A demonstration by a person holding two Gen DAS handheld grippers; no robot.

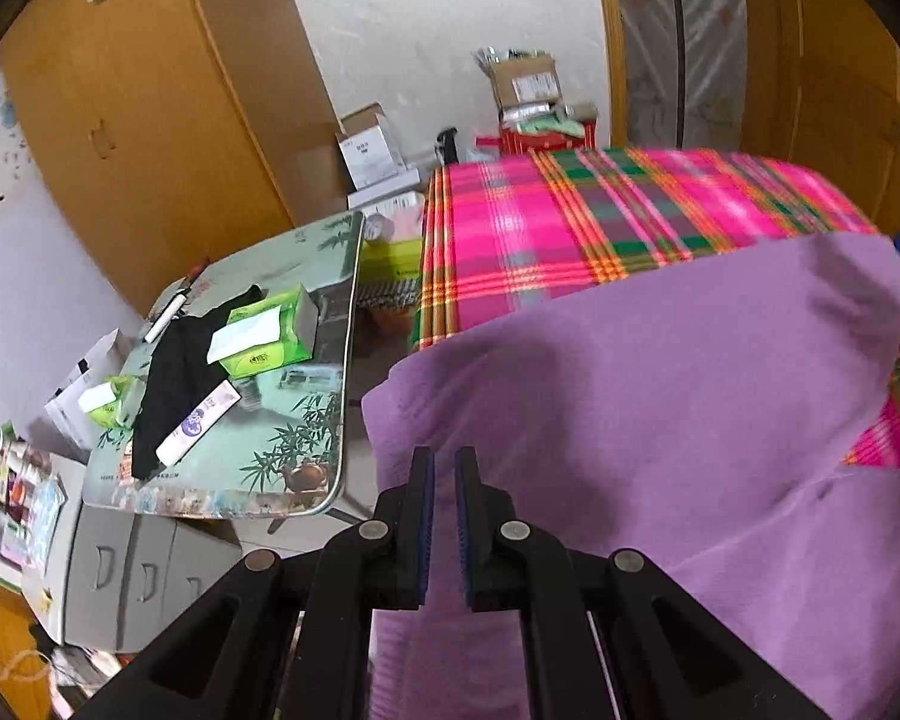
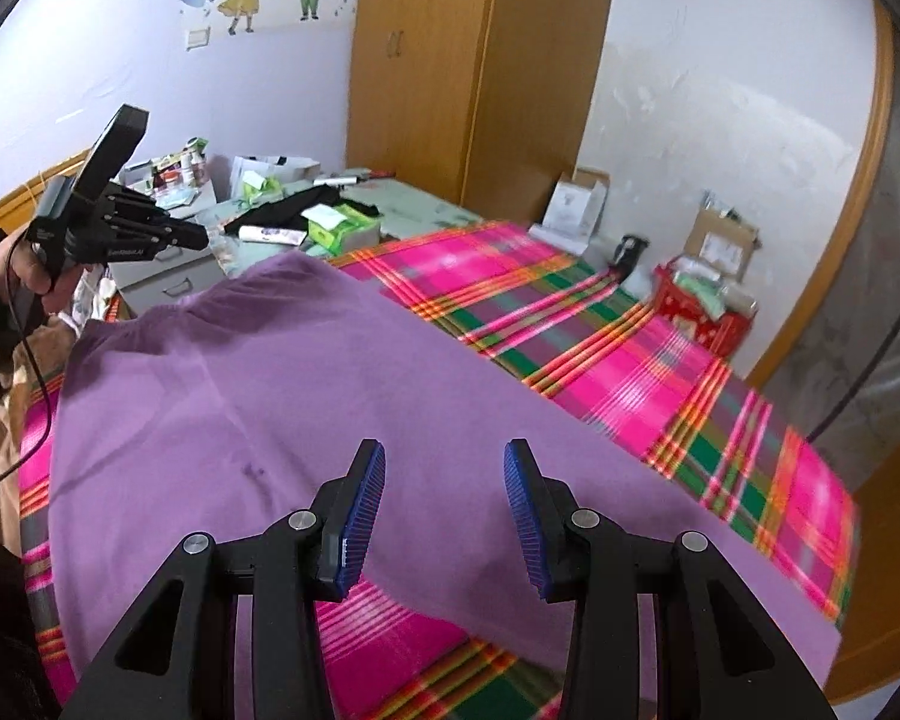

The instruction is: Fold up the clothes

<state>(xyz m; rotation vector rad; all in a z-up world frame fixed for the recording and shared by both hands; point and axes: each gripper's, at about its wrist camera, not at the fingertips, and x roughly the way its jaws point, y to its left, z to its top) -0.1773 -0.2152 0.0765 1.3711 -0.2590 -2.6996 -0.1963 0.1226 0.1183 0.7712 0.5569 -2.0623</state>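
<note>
Both fingers over purple garment [image 2: 342, 396]: left gripper [image 1: 444, 468] together, poss. w/o cloth; right gripper [image 2: 444, 468] apart.

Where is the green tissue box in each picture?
Left wrist view: the green tissue box is left of centre, on the bamboo-print table.
Right wrist view: the same box is small, upper middle, just beyond the purple garment.
Shared landmark: the pink plaid bedcover.

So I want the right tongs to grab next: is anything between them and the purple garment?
Nothing visible: the open right tongs hang directly over the purple knit garment on the pink plaid bedcover.
</note>
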